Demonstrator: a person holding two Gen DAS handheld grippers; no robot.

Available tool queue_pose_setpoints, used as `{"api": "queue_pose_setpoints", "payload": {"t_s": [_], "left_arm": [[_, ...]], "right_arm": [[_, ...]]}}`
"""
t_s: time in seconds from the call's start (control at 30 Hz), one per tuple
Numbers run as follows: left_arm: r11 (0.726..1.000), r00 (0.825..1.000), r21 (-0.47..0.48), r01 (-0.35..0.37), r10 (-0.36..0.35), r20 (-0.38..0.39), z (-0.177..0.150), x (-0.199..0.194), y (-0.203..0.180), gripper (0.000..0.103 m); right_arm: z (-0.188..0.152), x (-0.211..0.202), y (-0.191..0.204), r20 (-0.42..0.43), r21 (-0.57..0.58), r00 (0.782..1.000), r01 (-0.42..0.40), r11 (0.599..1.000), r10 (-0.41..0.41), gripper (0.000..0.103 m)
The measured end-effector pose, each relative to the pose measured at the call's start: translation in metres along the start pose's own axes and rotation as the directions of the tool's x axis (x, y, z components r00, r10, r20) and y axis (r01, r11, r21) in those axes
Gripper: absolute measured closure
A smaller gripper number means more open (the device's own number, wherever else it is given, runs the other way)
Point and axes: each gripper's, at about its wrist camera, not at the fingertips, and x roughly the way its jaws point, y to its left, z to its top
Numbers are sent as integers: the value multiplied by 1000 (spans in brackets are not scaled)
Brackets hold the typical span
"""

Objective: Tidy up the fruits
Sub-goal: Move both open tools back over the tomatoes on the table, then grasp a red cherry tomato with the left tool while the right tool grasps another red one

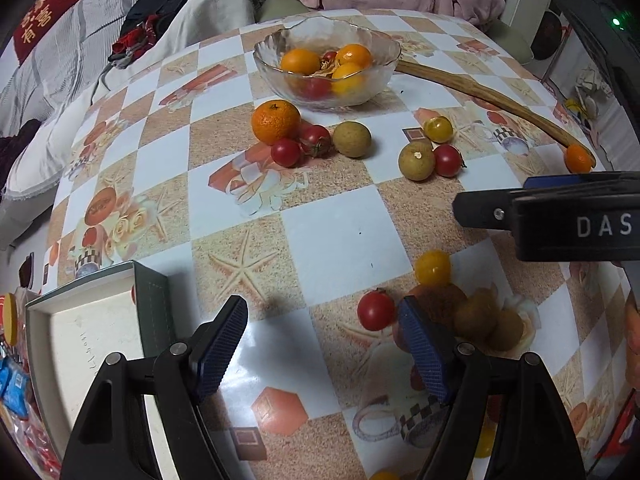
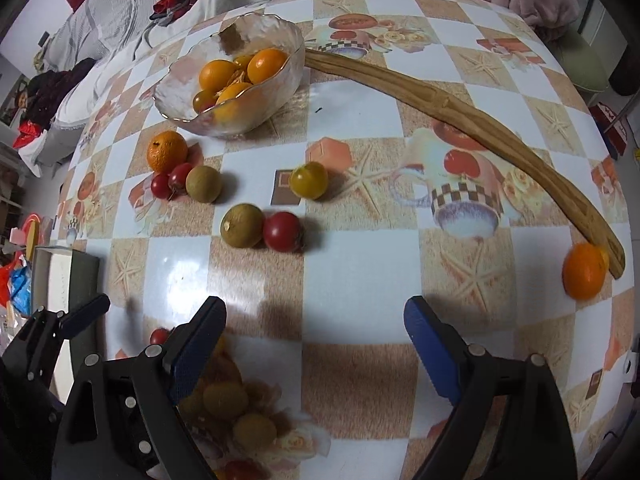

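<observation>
A glass bowl [image 1: 378,46] [image 2: 280,32] at the back of the table holds orange and red fruits. In front of it lie a mandarin [image 1: 276,121] [image 2: 167,156], red cherry tomatoes [image 1: 286,152] [image 2: 282,231], brown longans [image 1: 352,139] [image 2: 242,225] and a yellow tomato [image 1: 438,128] [image 2: 308,180]. Close by sit another red tomato [image 1: 375,311], a yellow one [image 1: 432,267] and longans [image 1: 480,316] [image 2: 225,400]. My left gripper [image 1: 324,344] hangs open over bare tablecloth, its right finger just beside that near cluster. My right gripper [image 2: 316,352] is open too, with nothing between its fingers.
A curved wooden stick [image 1: 480,92] [image 2: 460,116] runs from the bowl to a small orange [image 1: 578,158] [image 2: 583,271] at the table's right edge. An open box [image 1: 92,332] sits at the near left. A sofa with clothes lies behind the table.
</observation>
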Motion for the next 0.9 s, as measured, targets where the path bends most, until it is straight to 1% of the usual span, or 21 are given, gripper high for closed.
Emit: {"api": "queue_pose_setpoints", "payload": {"t_s": [0.07, 0.1, 0.13, 0.23, 0.3, 0.37, 0.4, 0.47, 0.5, 0.53, 0.57, 0.6, 0.63, 0.7, 0.77, 0.8, 0.9], "left_arm": [[1000, 1000, 2, -3, 3, 0, 1, 2, -1, 24], [1000, 1000, 4, -4, 4, -3, 2, 4, -2, 24], [1000, 1000, 5, -6, 6, -7, 2, 5, -3, 24], [1000, 1000, 7, -13, 13, -19, 3, 10, -7, 24], [1000, 1000, 2, -17, 17, -19, 2, 12, -9, 25], [1000, 1000, -9, -1, 1, -21, 3, 12, -10, 31], [1000, 1000, -11, 4, -5, -22, 3, 11, -11, 34], [1000, 1000, -4, 2, -2, -20, 3, 11, -14, 38], [1000, 1000, -4, 15, -15, -20, 3, 10, -15, 44], [1000, 999, -6, 25, -25, -21, 4, 10, -15, 48], [1000, 999, -5, 28, -28, -22, 4, 9, -16, 50], [999, 999, -4, 34, -34, -22, 4, 9, -17, 55], [999, 999, -4, 42, -42, -19, 4, 8, -18, 67], [999, 999, -2, 52, -52, -15, 4, 7, -19, 79], [997, 997, -21, 69, -70, -13, 4, 6, -16, 79], [995, 996, -40, 86, -87, -12, 4, 6, -12, 84], [990, 993, -87, 112, -114, -16, 3, 4, -4, 84]], "right_arm": [[5, 4, 2, 3, -24, 1000, 6, 1000, -6, 15], [7, 6, 3, 4, -36, 1000, 10, 999, -9, 21], [8, 7, 6, 9, -55, 1000, 21, 998, -21, 23], [13, 10, 12, 27, -102, 999, 35, 994, -33, 29], [16, 12, 15, 35, -124, 999, 43, 991, -39, 30], [19, 14, 18, 44, -141, 998, 48, 989, -42, 31], [20, 14, 20, 50, -148, 998, 50, 988, -43, 33], [23, 16, 24, 62, -163, 997, 61, 985, -51, 42], [24, 16, 24, 68, -170, 996, 64, 983, -53, 53], [26, 15, 24, 72, -172, 996, 61, 983, -49, 63], [27, 15, 23, 72, -171, 997, 52, 984, -40, 69], [28, 14, 22, 69, -166, 997, 33, 986, -22, 78], [29, 14, 19, 62, -152, 998, 12, 988, -2, 79], [28, 12, 15, 59, -132, 998, -4, 991, 12, 79], [24, 9, 9, 60, -105, 998, -19, 994, 26, 79], [22, 7, 6, 60, -96, 998, -25, 995, 30, 79], [15, 2, -1, 57, -78, 997, -42, 996, 46, 79]]}}
